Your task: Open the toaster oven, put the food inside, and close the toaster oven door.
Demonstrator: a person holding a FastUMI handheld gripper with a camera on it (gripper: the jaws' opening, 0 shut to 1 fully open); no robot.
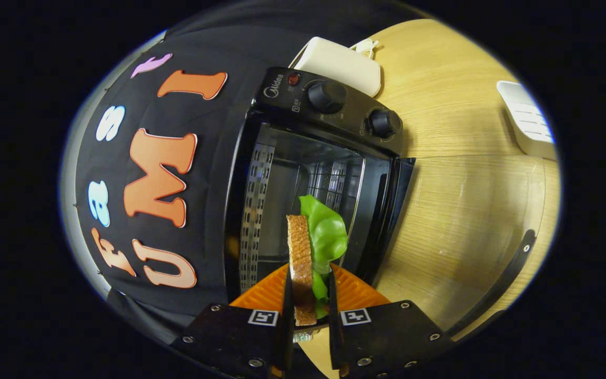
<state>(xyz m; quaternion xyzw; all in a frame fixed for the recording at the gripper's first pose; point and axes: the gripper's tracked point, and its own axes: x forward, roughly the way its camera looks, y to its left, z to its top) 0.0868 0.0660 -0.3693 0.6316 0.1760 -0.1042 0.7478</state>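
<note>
- Between the two fingers, nearest the camera: gripper [308,302] nearly closed, narrow gap only, both fingers pressing on the food [311,247] from either side.
- Food = slice of browned bread [301,258] standing on edge, w/ a green lettuce leaf [326,234] flat against its right face. Bread's lower end sits deep betw. the fingers; upper end and most of the leaf project fwd beyond the tips.
- Ridged pad faces visible to both sides of the food, fanning out from the fingers.
- Marker tags [263,317] on each finger block, one per side.
- Just ahead of the food: toaster oven [329,137], view rolled so its control panel [334,105] sits at the far end. Door opening faces the gripper; cavity [287,184] exposed.
- Leaf tip overlaps the oven mouth as seen; whether food has crossed the threshold – cannot tell.
- Inside cavity: perforated side wall [254,210] on left, wire rack guides further in, dark interior.
- Door [390,216] swung open, seen edge-on along the cavity's right side, next to the wooden table [455,210].
- Door handle [497,284], dark curved bar, further right over the table surface.
- Control panel: two round knobs [326,96], plus a small red indicator [293,79] beside them.
- Beyond the oven: cream-coloured box-like item [342,66] on table, touching or just behind the oven top – cannot tell which.
- Far right on table: white ribbed object [526,118], well apart from oven.
</note>
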